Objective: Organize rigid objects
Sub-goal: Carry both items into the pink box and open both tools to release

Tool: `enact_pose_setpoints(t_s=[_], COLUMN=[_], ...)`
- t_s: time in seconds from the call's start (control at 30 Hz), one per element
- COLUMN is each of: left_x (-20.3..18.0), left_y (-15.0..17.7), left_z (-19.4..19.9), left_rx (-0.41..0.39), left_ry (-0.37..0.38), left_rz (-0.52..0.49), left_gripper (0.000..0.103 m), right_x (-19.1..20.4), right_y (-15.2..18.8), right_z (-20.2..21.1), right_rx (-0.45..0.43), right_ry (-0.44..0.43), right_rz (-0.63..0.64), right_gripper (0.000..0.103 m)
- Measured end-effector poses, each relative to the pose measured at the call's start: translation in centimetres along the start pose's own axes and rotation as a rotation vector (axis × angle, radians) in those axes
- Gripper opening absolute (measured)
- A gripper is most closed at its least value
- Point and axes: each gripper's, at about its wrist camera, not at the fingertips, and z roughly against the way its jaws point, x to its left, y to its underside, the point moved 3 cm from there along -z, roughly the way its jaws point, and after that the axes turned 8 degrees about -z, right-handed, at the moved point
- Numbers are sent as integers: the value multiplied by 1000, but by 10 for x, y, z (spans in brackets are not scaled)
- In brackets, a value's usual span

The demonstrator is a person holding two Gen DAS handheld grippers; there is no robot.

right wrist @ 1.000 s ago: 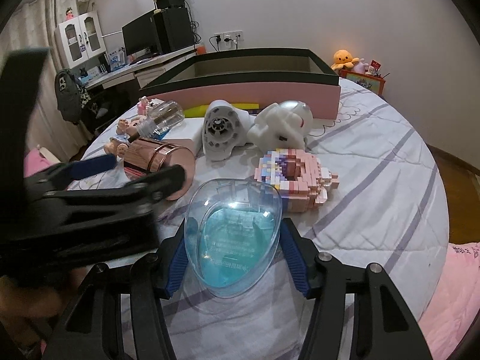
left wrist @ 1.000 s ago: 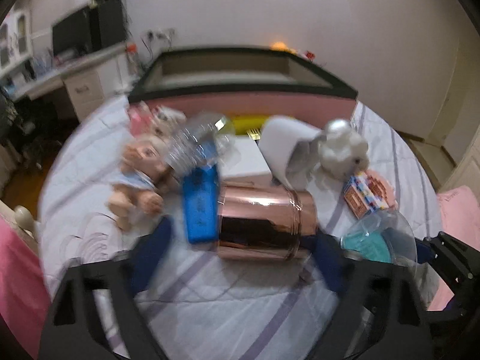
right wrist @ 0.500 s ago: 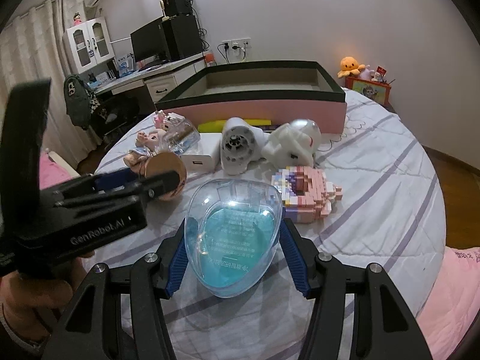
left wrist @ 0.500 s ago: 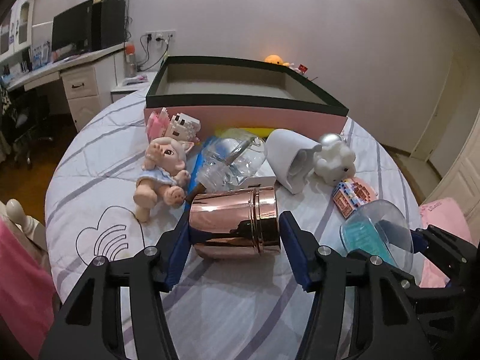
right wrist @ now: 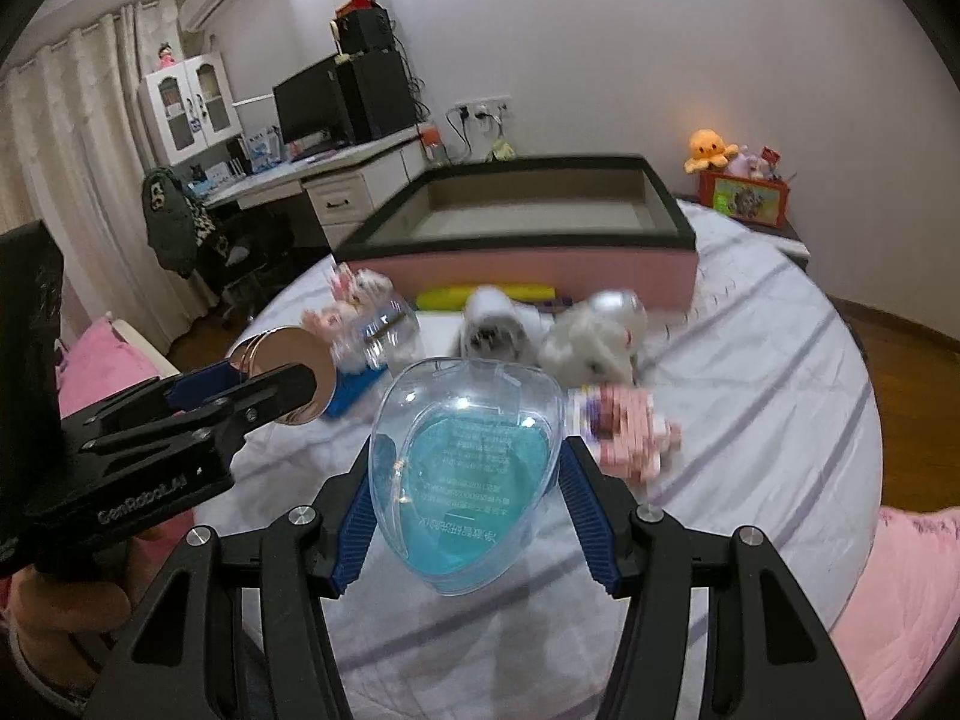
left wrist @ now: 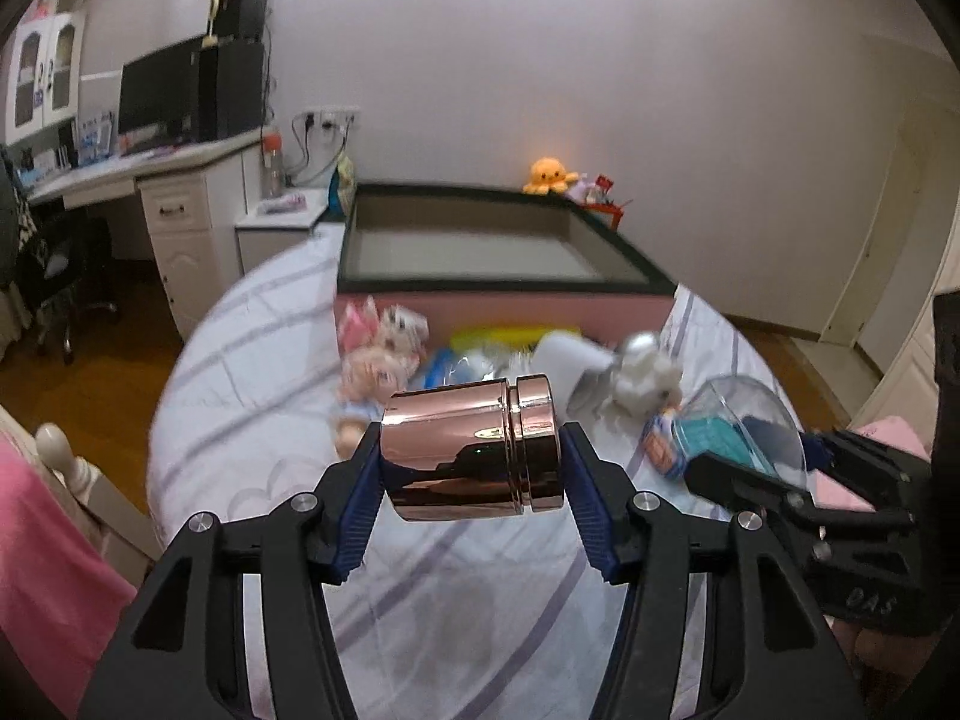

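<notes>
Bed (left wrist: 480,600) now lower, copper canister (left wrist: 474,450) lifted, clear case (right wrist: 468,474) raised

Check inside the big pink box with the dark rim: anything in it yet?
The pink box shows a bare beige inner floor and far wall. Its near wall hides the front strip of the floor, so that part cannot be checked.

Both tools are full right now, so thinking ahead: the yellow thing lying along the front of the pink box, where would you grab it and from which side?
Take the yellow object across its narrow width near the middle, coming from above. It lies long and flat against the pink box, with toys crowding its near side, so a side approach looks blocked. Its exact shape is blurred.
</notes>
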Motion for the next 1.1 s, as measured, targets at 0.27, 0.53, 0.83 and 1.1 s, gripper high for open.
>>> enact_pose_setpoints(t_s=[0.27, 0.53, 0.83, 1.1], left_x=[17, 30, 40, 43], left_y=[-70, -120, -123, -124], left_z=[-18, -105, -182, -162], left_rx=[-62, 12, 160, 121], left_ry=[-71, -97, -96, -154], left_rz=[-49, -80, -56, -52], left_gripper=[57, 57, 58, 102], right_x=[-7, -30, -52, -61], right_y=[-95, -153, -157, -156], right_z=[-21, -103, -175, -164], right_rx=[-78, 7, 154, 139], right_ry=[15, 48, 103, 124], right_rz=[47, 15, -13, -32], right_gripper=[59, 59, 59, 84])
